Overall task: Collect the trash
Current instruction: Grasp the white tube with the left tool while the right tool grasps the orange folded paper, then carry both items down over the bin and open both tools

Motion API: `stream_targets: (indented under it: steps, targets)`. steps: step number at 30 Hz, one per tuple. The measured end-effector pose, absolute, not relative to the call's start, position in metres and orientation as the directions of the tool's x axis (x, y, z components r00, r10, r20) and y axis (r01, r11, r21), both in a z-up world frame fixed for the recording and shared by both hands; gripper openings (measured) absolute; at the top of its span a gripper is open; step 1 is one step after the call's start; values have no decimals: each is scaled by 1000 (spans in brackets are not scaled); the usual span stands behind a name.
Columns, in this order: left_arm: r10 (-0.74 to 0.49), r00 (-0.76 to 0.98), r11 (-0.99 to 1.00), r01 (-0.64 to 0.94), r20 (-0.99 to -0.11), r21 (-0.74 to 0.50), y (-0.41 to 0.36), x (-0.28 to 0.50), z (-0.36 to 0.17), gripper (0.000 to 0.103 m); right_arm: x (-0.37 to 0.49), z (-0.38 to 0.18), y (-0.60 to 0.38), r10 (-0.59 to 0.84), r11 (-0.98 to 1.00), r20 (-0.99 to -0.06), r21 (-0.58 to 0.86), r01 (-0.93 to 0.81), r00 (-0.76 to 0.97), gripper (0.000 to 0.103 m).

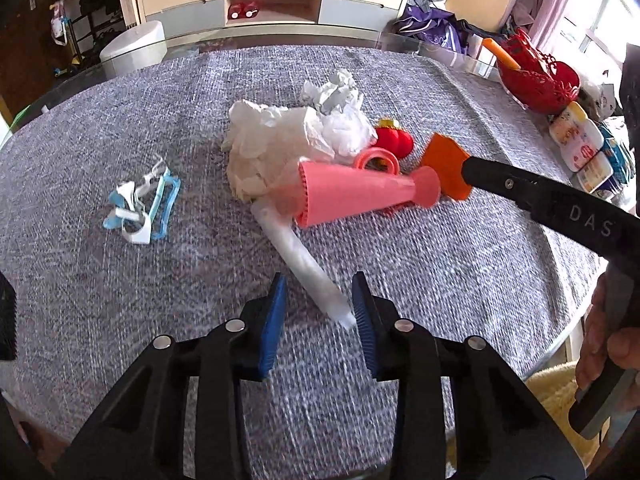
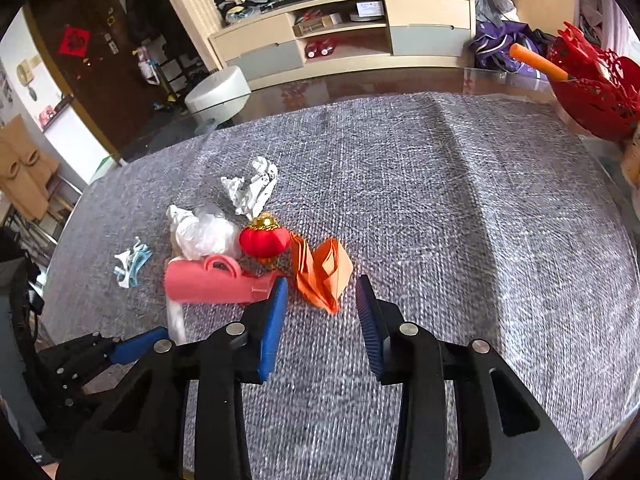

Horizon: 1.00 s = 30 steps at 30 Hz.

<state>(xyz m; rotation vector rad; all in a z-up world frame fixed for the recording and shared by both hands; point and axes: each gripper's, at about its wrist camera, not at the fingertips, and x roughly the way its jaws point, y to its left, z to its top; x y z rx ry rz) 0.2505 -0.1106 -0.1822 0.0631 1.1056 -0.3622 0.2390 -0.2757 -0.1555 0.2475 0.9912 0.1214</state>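
Observation:
A pile of trash lies mid-table: crumpled white paper (image 1: 336,92) (image 2: 252,188), a white plastic bag (image 1: 276,140) (image 2: 204,232), a pink plastic horn (image 1: 360,192) (image 2: 212,280), a red lantern ornament (image 1: 394,140) (image 2: 264,240), folded orange paper (image 1: 446,164) (image 2: 320,272) and a white rolled tube (image 1: 300,264) (image 2: 176,316). Blue-white plastic scraps (image 1: 140,204) (image 2: 132,264) lie apart to the left. My left gripper (image 1: 320,304) is open, its jaws around the tube's near end. My right gripper (image 2: 322,300) is open, just short of the orange paper.
The grey cloth (image 1: 120,280) (image 2: 480,240) covers a glass table. A red basket (image 1: 540,76) (image 2: 596,92) and snack packs (image 1: 580,144) stand at the right edge. A white stool (image 1: 134,46) and a cabinet (image 1: 276,0) stand beyond the far edge.

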Motion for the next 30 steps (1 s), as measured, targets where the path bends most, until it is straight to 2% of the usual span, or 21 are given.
stream_targets:
  steps: [6, 10, 12, 15, 20, 30]
  targets:
    - [-234, 412, 948, 298, -881, -112, -112, 266, -182, 20, 253, -170, -278, 207, 967, -829, 254, 20, 519, 36]
    - [-235, 417, 948, 298, -878, -113, -111, 271, -183, 17, 258, -177, -279, 207, 966, -830, 256, 24, 518, 35]
    - [-237, 418, 948, 299, -877, -114, -108, 271, -183, 16, 258, -177, -279, 213, 966, -829, 257, 15, 518, 23]
    - [-231, 423, 948, 303, -876, -104, -110, 270, -182, 15, 257, -176, -278, 214, 967, -827, 254, 5, 520, 17]
    - [-232, 418, 945, 310, -878, -102, -107, 259, -183, 11, 244, -172, -279, 218, 967, -825, 256, 2, 522, 15]
    - [-264, 390, 927, 356, -882, -120, -87, 210, -181, 11, 188, -153, -283, 209, 970, -819, 244, -5, 534, 15]
